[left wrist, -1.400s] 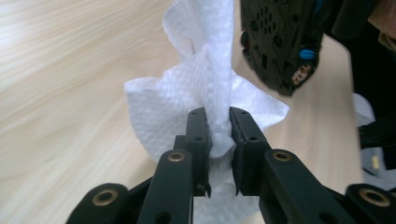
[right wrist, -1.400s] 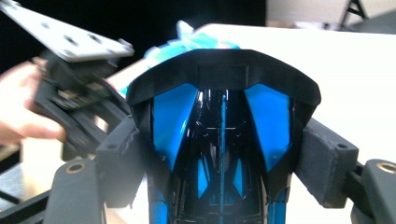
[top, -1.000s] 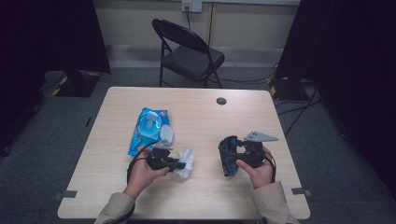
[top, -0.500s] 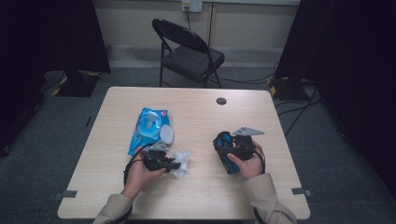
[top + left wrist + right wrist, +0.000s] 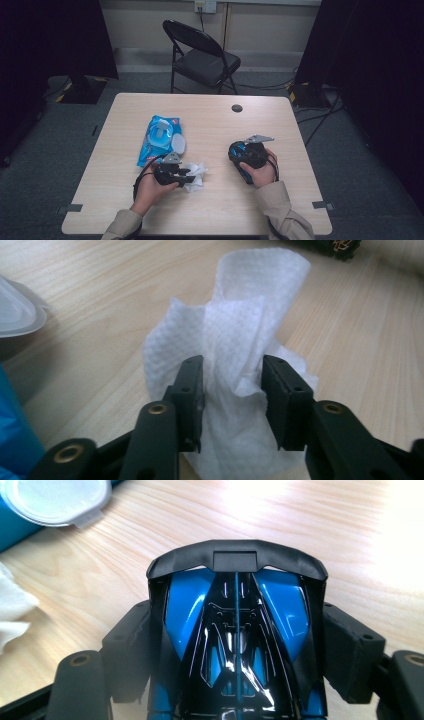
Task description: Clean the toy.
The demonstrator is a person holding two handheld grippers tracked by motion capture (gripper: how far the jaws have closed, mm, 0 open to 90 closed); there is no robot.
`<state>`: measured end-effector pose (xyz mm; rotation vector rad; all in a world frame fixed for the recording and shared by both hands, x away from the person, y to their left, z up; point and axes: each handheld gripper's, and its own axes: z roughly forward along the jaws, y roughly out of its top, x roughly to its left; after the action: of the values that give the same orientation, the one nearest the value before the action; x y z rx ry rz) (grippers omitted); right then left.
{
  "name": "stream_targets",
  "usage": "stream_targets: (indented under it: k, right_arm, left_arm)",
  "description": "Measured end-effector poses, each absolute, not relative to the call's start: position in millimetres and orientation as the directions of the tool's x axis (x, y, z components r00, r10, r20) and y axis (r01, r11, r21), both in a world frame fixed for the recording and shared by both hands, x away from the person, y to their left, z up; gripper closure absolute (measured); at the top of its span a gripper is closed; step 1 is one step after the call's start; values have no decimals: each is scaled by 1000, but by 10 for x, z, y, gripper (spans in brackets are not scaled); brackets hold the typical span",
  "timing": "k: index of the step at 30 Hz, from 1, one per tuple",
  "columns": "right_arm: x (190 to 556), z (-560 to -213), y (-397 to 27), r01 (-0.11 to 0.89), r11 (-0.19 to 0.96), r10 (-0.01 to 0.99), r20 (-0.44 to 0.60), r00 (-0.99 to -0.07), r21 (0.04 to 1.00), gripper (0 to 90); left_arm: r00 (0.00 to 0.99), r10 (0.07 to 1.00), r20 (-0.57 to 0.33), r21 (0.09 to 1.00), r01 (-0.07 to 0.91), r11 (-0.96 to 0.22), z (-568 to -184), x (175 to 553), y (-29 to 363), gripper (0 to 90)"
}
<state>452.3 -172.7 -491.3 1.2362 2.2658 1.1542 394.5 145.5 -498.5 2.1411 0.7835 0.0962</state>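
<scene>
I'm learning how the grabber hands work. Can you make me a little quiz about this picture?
1. True or false: the right gripper is clamped on a blue and black toy car.
2. What lies between the jaws of the left gripper? A) a spoon B) a white wipe C) a red ball
3. What is the blue thing with the open lid, on the table just beyond the left gripper?

Key
1. True: the jaws press on both sides of the car.
2. B: the white wipe. The jaws have just been opening and stand apart around it.
3. The wipes pack.
</scene>
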Motion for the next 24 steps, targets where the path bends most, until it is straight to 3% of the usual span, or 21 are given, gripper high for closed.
stream_targets:
  k: [4, 11, 24]
  right_arm:
    - [4529, -4937, -1727, 554, 321, 808, 84, -584, 768, 252]
    - [4550, -4991, -1726, 585, 323, 803, 112, -585, 744, 233]
    - [4472, -4842, -1787, 544, 324, 789, 97, -607, 774, 230]
  left_arm:
    - [806, 563, -182, 737, 491, -465, -4973, 3948, 1446, 561]
    - [804, 568, -175, 751, 482, -452, -4966, 3942, 1429, 384]
    - [824, 545, -155, 758, 453, -469, -4875, 3904, 1414, 291]
